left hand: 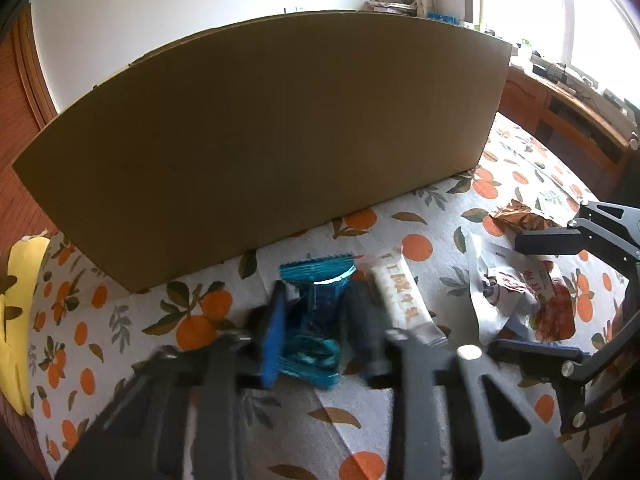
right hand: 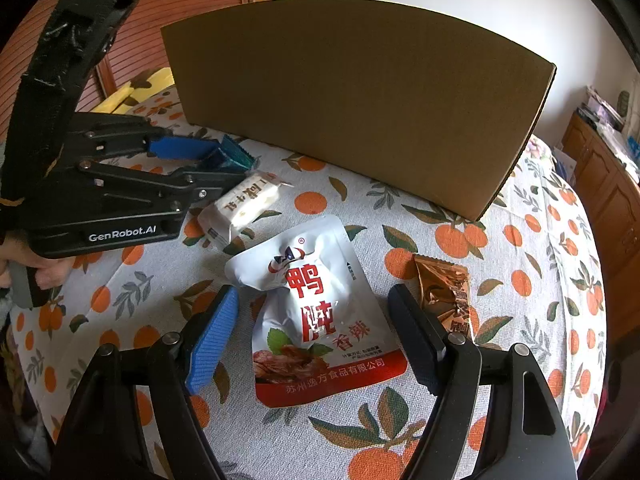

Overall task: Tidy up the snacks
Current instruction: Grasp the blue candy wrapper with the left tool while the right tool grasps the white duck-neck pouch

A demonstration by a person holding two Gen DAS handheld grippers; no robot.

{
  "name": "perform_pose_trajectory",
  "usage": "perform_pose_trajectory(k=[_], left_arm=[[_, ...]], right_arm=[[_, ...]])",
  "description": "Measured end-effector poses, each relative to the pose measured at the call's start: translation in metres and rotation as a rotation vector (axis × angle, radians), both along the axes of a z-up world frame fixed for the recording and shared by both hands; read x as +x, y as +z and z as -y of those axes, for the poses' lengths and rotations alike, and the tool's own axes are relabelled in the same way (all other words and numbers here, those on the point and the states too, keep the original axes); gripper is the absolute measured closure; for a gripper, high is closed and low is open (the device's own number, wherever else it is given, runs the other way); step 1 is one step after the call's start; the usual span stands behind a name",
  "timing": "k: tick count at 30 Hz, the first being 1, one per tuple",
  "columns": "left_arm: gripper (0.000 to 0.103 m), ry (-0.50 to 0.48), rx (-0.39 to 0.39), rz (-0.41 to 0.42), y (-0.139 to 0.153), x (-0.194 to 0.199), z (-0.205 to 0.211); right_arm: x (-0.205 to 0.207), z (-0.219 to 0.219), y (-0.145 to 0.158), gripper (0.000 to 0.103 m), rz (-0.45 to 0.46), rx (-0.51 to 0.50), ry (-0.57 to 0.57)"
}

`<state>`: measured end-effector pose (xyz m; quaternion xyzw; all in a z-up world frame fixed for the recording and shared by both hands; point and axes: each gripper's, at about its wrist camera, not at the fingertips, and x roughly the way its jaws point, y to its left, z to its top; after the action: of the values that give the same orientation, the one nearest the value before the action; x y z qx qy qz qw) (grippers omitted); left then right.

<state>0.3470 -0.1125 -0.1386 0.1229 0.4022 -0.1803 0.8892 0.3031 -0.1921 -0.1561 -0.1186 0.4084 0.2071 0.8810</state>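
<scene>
My left gripper (left hand: 316,296) is shut on a blue snack packet (left hand: 316,320), which crumples between its jaws just above the cloth; both also show in the right wrist view, the gripper (right hand: 224,164) and the packet (right hand: 236,154). A white bar packet (left hand: 404,300) (right hand: 244,204) lies right beside it. My right gripper (right hand: 312,300) is open, its jaws on either side of a white and red duck-snack pouch (right hand: 316,312) (left hand: 516,296) lying flat. A brown wrapper (right hand: 448,296) (left hand: 520,216) lies to its right.
A large cardboard box (left hand: 280,128) (right hand: 360,92) stands behind the snacks on the orange-print tablecloth (right hand: 520,240). A yellow object (left hand: 20,312) sits at the far left. Wooden cabinets (right hand: 612,184) stand to the right.
</scene>
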Motion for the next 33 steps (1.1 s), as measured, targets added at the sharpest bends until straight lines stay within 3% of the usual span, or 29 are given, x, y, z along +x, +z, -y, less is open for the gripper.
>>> perform_pose_trajectory(k=[15, 29, 30, 33], left_arm=[[0.083, 0.02, -0.063, 0.081, 0.023, -0.055, -0.016], [0.083, 0.07, -0.102, 0.088, 0.025, -0.098, -0.037], [0.083, 0.075, -0.112, 0.085, 0.024, -0.1, -0.039], [0.083, 0.089, -0.14, 0.086, 0.027, -0.109, -0.044]], right_arm=[[0.0, 0.0, 0.0, 0.025, 0.0, 0.001, 0.0], [0.0, 0.0, 0.0, 0.024, 0.005, -0.003, -0.002], [0.0, 0.0, -0.001, 0.025, 0.003, 0.0, -0.002], [0.0, 0.001, 0.001, 0.04, 0.014, 0.002, -0.018]])
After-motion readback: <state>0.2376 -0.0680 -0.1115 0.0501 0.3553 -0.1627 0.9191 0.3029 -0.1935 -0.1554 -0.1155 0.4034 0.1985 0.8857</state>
